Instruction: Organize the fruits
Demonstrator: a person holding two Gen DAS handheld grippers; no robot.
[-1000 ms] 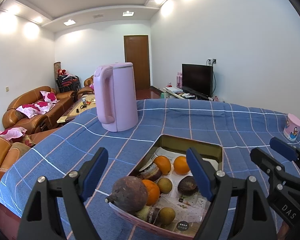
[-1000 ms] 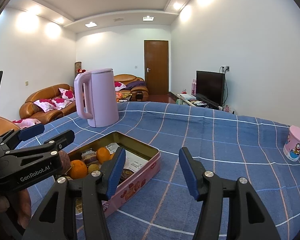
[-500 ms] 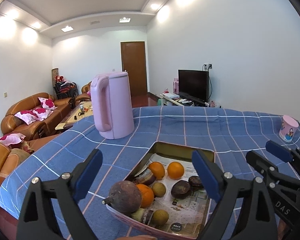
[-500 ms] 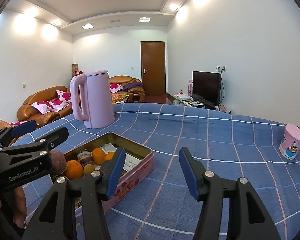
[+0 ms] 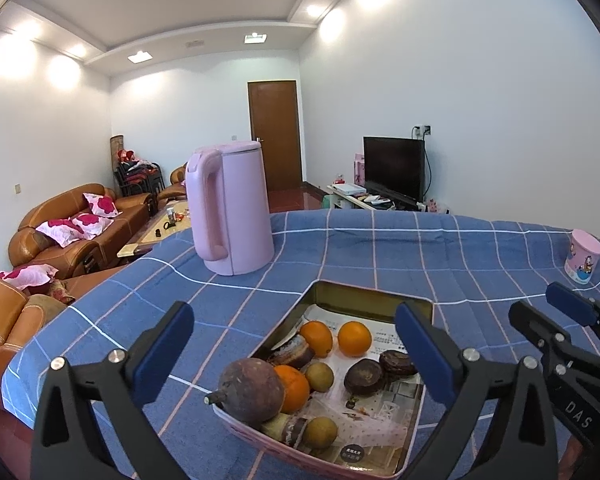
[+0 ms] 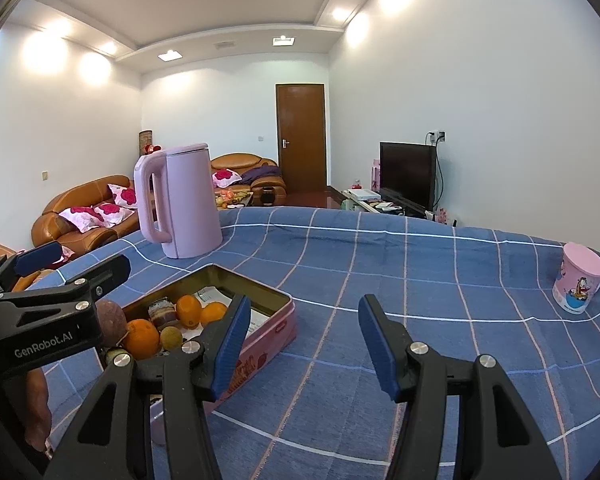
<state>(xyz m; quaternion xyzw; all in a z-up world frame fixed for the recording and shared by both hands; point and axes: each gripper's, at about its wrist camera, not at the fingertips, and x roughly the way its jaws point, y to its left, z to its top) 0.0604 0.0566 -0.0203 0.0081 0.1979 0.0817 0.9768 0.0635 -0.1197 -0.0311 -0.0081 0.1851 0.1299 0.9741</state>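
Left tool (image 5: 292, 344): jaws have just been opening and now stand wide apart, nothing pressed between the pads. Large brown-purple fruit (image 5: 250, 390) sits at the near end of the tin (image 5: 364, 300), leaning on an orange (image 5: 294, 384); reads as just released. More oranges, small green fruits and dark pieces lie further in. The tin stands on the blue checked bench (image 5: 400, 252). Right tool (image 6: 300, 344): jaws part open over bare cloth, right of the tin, holding nothing. Judgement: placement done; next fruit not visible.
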